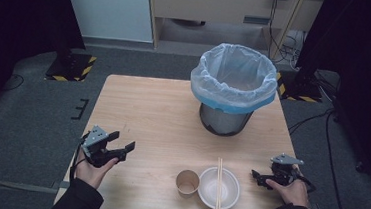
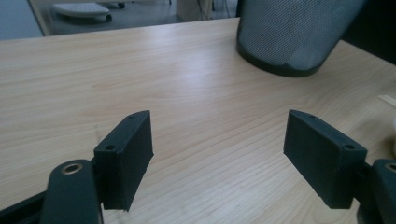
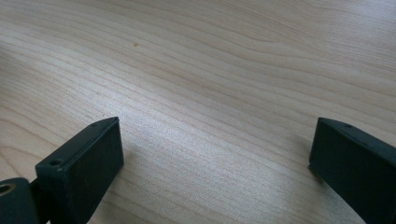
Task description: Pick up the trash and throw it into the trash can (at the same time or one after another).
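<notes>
A brown paper cup (image 1: 187, 181) stands near the table's front edge, beside a white bowl (image 1: 210, 191) with a pair of chopsticks (image 1: 218, 190) laid across it. My left gripper (image 1: 121, 145) hangs over the table's front left, held in a hand, jaws apart with nothing between them. In the left gripper view its jaws (image 2: 217, 151) frame bare wood and point toward the bin (image 2: 294, 32). My right gripper (image 1: 259, 178) rests low at the front right, right of the bowl. In the right gripper view its jaws (image 3: 215, 154) stand wide over bare wood, holding nothing.
A mesh waste bin (image 1: 233, 88) lined with a clear and blue bag stands at the back right of the wooden table (image 1: 163, 113). Grey floor surrounds the table, with dark stands and cables at both sides.
</notes>
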Tool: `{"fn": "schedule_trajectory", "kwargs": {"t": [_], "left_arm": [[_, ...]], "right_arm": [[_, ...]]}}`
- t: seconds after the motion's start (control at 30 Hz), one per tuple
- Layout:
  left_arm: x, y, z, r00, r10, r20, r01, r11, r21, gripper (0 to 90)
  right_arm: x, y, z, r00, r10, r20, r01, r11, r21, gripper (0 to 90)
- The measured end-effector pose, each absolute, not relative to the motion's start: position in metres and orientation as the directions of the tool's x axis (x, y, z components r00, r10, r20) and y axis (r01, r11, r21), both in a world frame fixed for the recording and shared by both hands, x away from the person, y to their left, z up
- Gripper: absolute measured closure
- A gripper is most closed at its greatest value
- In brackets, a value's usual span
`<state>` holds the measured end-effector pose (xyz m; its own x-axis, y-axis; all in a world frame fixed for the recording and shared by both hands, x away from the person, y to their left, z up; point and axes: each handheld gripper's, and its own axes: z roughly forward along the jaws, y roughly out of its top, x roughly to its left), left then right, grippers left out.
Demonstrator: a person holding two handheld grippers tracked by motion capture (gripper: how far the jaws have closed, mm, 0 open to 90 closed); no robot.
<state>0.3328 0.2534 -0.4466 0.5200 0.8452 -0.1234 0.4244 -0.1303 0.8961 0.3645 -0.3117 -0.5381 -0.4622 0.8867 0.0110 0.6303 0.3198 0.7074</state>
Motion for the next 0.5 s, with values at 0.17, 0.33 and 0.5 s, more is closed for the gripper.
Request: {"fn": "schedule_trajectory", "kwargs": {"t": [0.17, 0.33, 0.5], "left_arm": [[0.327, 0.238, -0.438, 0.564, 0.816, -0.125, 0.396, -0.134, 0.909, 25.7], [0.323, 0.221, -0.433, 0.611, 0.782, -0.127, 0.378, -0.147, 0.914, 27.6], [0.319, 0.200, -0.430, 0.657, 0.743, -0.130, 0.371, -0.168, 0.913, 29.7]], "right_arm": [[0.364, -0.312, -0.538, -0.463, 0.886, 0.011, 0.628, 0.319, 0.710, 3.0], [0.364, -0.312, -0.538, -0.463, 0.886, 0.011, 0.628, 0.319, 0.710, 3.0], [0.364, -0.312, -0.539, -0.462, 0.887, 0.011, 0.627, 0.318, 0.711, 3.0]]}}
